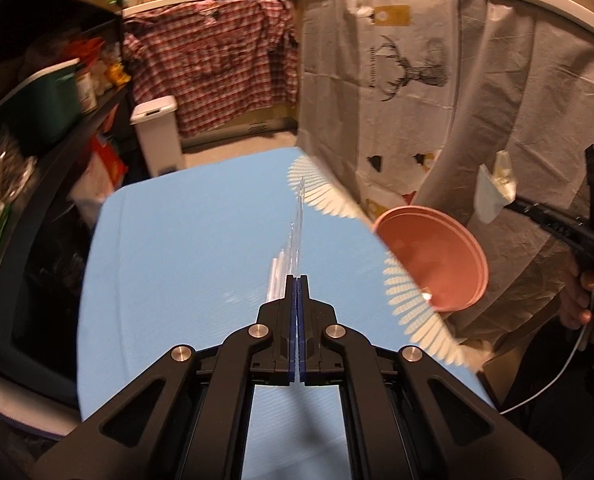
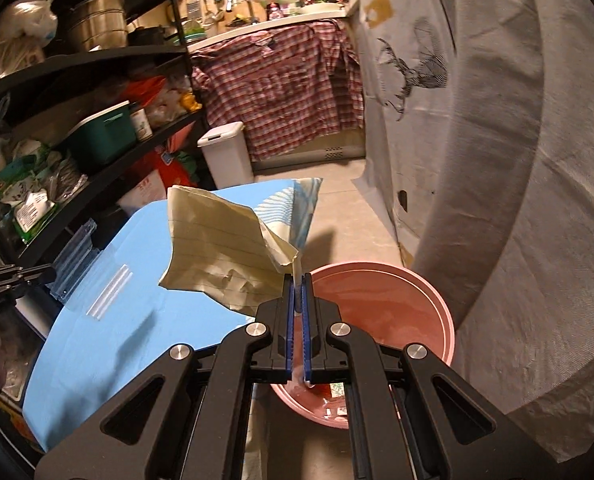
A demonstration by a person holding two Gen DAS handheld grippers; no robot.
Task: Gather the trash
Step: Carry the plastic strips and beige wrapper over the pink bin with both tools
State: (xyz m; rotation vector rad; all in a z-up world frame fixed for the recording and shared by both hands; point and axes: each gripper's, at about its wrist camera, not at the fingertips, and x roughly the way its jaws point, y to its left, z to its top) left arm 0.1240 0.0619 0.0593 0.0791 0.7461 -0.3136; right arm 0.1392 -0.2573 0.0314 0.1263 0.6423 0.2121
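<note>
My left gripper (image 1: 296,278) is shut on a clear plastic wrapper (image 1: 299,216), held edge-on above the blue table (image 1: 177,248); the same wrapper shows in the right wrist view (image 2: 75,256) at the far left. My right gripper (image 2: 297,278) is shut on a crumpled sheet of lined yellow paper (image 2: 221,252), held just left of and above the pink basin (image 2: 397,300). The paper also shows in the left wrist view (image 1: 495,190) above the basin (image 1: 437,256). Two clear straws (image 2: 111,292) lie on the table.
A white lidded bin (image 1: 159,132) stands on the floor past the table. Black shelves (image 2: 77,128) packed with goods run along the left. A grey cloth with a deer print (image 2: 497,160) hangs at the right, close to the basin. The basin holds some scraps (image 2: 337,400).
</note>
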